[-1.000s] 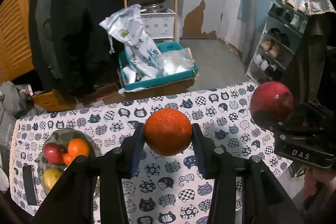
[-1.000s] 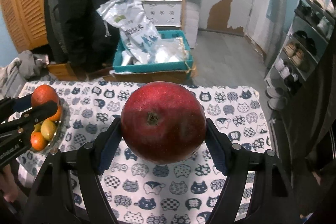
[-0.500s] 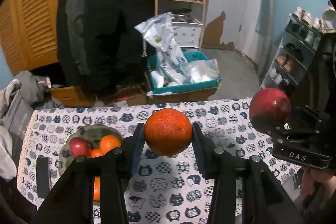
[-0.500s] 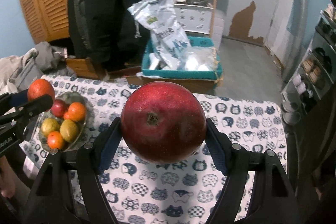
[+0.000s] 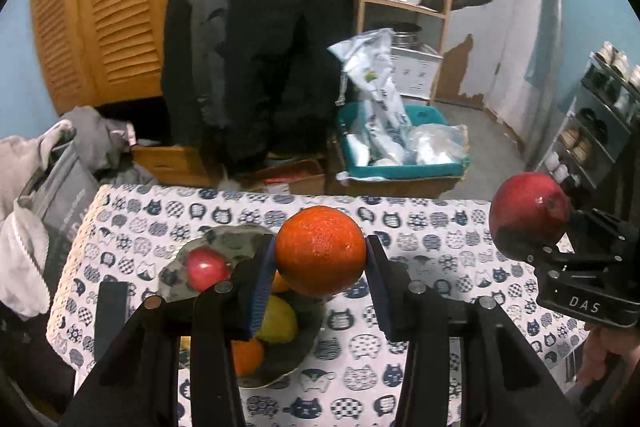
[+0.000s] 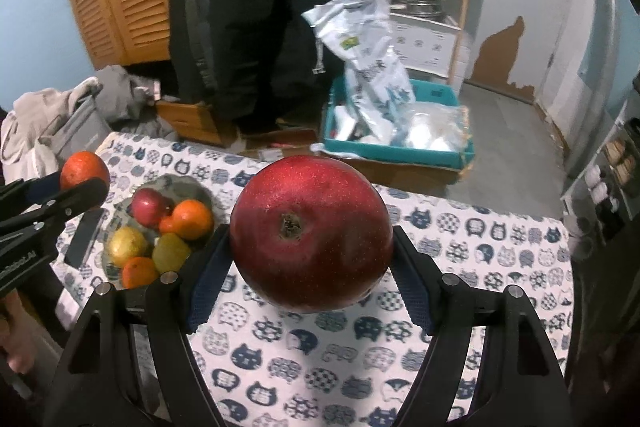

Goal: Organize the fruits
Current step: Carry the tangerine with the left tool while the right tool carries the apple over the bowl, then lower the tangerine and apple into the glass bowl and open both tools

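Firmly clamped at its widest part, the orange (image 5: 320, 251) in my left gripper (image 5: 320, 267) feels stiff, light and slightly slippery; my right gripper (image 6: 310, 259) pinches the heavier apple (image 6: 311, 231). Since a second ago, the orange has swung over the fruit bowl (image 6: 188, 187) near the worktop's left edge.

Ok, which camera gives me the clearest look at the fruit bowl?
Right wrist: the bowl sits unobstructed at left with all its fruit visible. In the left wrist view the left gripper and its orange cover much of it.
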